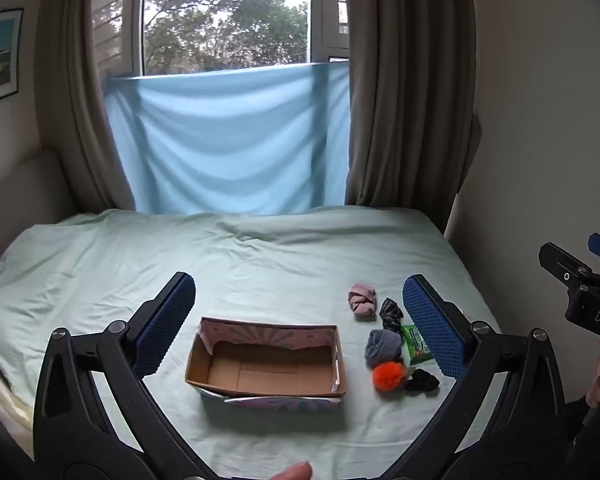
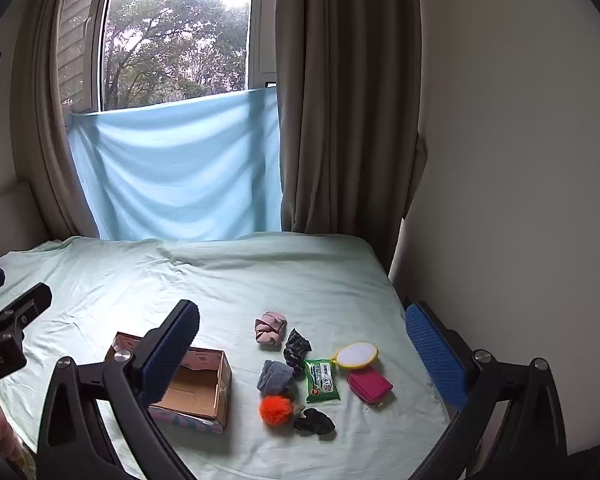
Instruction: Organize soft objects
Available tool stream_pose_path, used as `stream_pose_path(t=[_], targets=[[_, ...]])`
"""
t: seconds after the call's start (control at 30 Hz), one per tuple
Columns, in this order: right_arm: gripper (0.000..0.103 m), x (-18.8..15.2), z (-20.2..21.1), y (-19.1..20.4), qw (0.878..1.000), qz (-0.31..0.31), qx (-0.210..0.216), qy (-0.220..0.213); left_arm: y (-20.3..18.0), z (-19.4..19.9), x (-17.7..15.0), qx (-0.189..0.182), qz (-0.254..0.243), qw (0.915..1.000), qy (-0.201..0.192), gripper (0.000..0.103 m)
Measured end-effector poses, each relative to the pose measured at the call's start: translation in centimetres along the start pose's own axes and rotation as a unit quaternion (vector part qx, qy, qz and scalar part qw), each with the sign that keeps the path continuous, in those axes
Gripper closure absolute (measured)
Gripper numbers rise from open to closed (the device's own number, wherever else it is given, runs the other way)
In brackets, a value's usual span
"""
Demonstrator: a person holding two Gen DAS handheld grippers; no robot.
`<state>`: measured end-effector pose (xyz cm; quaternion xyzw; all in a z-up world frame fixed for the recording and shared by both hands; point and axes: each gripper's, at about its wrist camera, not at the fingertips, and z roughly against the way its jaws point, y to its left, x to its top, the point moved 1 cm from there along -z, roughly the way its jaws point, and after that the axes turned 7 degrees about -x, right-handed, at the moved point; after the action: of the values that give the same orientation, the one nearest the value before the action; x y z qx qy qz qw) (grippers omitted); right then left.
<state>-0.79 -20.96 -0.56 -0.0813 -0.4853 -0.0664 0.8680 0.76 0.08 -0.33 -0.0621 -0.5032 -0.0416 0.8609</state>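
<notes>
An open cardboard box (image 1: 265,364) (image 2: 204,390) with nothing in it sits on the bed. To its right lie a pink cloth bundle (image 1: 362,298) (image 2: 270,328), a dark patterned scrunchie (image 1: 392,312) (image 2: 297,346), a grey sock ball (image 1: 382,346) (image 2: 275,377), an orange pom-pom (image 1: 388,376) (image 2: 277,410), a black scrunchie (image 1: 422,380) (image 2: 315,424) and a green wipes pack (image 1: 416,344) (image 2: 321,380). My left gripper (image 1: 296,320) is open, above the box. My right gripper (image 2: 300,356) is open, above the items.
A round yellow-rimmed mirror (image 2: 356,355) and a magenta pouch (image 2: 370,386) lie right of the wipes. The pale green sheet (image 1: 260,252) covers the bed. A blue cloth (image 1: 228,140) and brown curtains (image 2: 340,100) hang at the window; a wall (image 2: 520,200) stands right.
</notes>
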Motion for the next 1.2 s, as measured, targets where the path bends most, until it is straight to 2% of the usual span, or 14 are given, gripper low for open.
stream_pose_path(t=[0.17,0.23,0.47,1.2], targets=[[0.0,0.1,-0.1,0.3,1.0,-0.011,0.005,-0.007,0.5,1.2,-1.3,-0.008,0.0,0.9998,-0.017,0.0],[0.0,0.1,-0.1,0.1,1.0,-0.01,0.006,-0.007,0.2,0.5,-0.7,-0.009,0.003,1.0,0.001,0.0],[0.0,0.2,0.2,0.5,1.0,-0.001,-0.006,-0.004,0.6,-0.3,-0.5,-0.007,0.013,0.9999,0.007,0.0],[0.0,0.5,-0.1,-0.1,1.0,-0.01,-0.005,-0.003,0.1,-0.1,0.1,-0.003,0.008,1.0,0.001,0.0]])
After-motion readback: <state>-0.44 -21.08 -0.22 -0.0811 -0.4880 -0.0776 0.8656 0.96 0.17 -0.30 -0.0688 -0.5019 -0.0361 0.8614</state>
